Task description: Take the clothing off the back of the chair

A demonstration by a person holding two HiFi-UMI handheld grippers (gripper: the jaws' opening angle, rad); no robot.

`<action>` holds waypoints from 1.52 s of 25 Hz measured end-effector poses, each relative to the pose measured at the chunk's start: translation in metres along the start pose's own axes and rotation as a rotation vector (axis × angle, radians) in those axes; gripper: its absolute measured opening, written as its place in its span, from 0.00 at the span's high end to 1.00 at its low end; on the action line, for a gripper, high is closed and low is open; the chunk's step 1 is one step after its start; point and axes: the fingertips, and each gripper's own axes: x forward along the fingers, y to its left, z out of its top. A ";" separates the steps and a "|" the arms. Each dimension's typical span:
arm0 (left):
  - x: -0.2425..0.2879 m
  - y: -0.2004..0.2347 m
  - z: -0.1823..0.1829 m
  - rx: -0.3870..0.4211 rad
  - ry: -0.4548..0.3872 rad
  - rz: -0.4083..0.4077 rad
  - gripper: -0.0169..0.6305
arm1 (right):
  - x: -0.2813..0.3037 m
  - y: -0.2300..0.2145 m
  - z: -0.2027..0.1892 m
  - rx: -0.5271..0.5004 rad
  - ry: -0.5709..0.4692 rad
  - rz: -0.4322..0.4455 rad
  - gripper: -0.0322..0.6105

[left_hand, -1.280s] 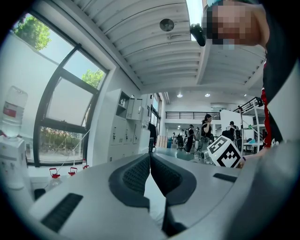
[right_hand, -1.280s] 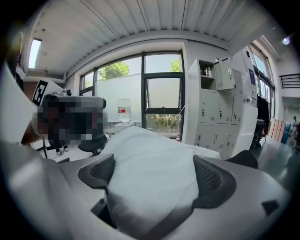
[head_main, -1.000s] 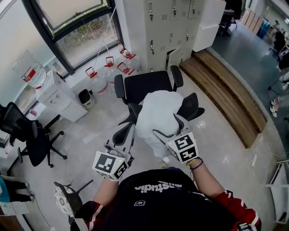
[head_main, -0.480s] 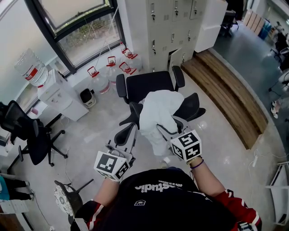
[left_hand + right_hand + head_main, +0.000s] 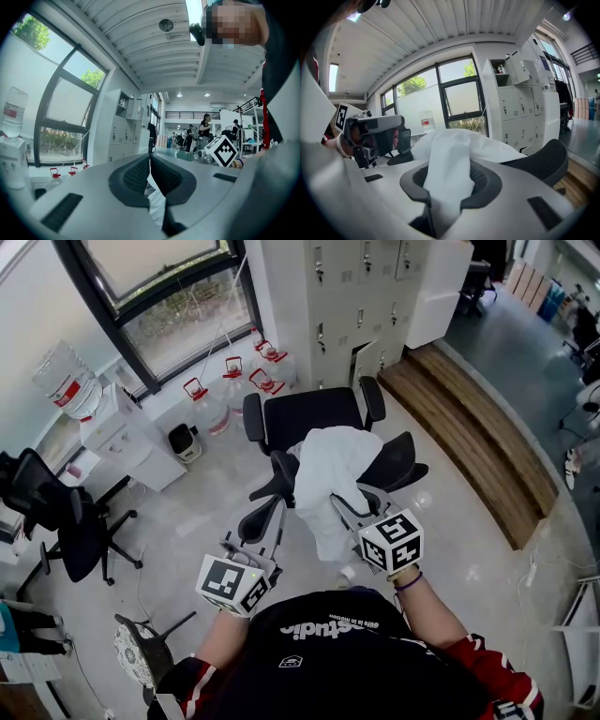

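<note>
White clothing [image 5: 328, 470] hangs over the back of a black office chair [image 5: 401, 461] just in front of me. My right gripper [image 5: 343, 506] holds the cloth's near right side. Its jaws have just been closing, and in the right gripper view the pads [image 5: 487, 185] press a bunched fold of the clothing [image 5: 450, 154]. My left gripper [image 5: 278, 505] sits at the cloth's left edge, jaws together. In the left gripper view a thin strip of white cloth [image 5: 157, 206] shows between its pads [image 5: 136, 176].
Several water bottles [image 5: 230, 381] stand under the window, with a water dispenser [image 5: 112, 432] to the left. Grey lockers [image 5: 356, 287] rise behind the chair. A second black chair [image 5: 56, 521] stands at the left and a wooden step [image 5: 473, 427] runs along the right.
The right gripper's jaws have closed onto the clothing, and the cloth has bunched narrower on the chair back. The left gripper has stayed put.
</note>
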 end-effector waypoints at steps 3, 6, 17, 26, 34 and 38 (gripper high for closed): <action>-0.002 0.001 0.002 0.004 0.000 0.005 0.93 | -0.001 0.001 0.002 0.007 -0.014 0.000 0.75; -0.002 0.002 0.004 0.003 0.001 0.006 0.93 | -0.001 0.001 0.004 0.007 -0.027 0.005 0.77; -0.006 0.003 0.004 0.001 0.001 0.009 0.93 | -0.003 0.003 0.006 -0.037 -0.041 -0.005 0.79; -0.010 0.003 0.004 0.007 -0.006 0.014 0.93 | -0.009 0.010 0.012 -0.087 -0.058 -0.008 0.79; -0.010 0.001 0.011 0.006 -0.014 0.050 0.93 | -0.015 0.014 0.026 -0.143 -0.073 0.014 0.79; -0.016 0.002 0.009 0.002 -0.015 0.082 0.93 | -0.015 0.017 0.029 -0.206 -0.071 0.020 0.79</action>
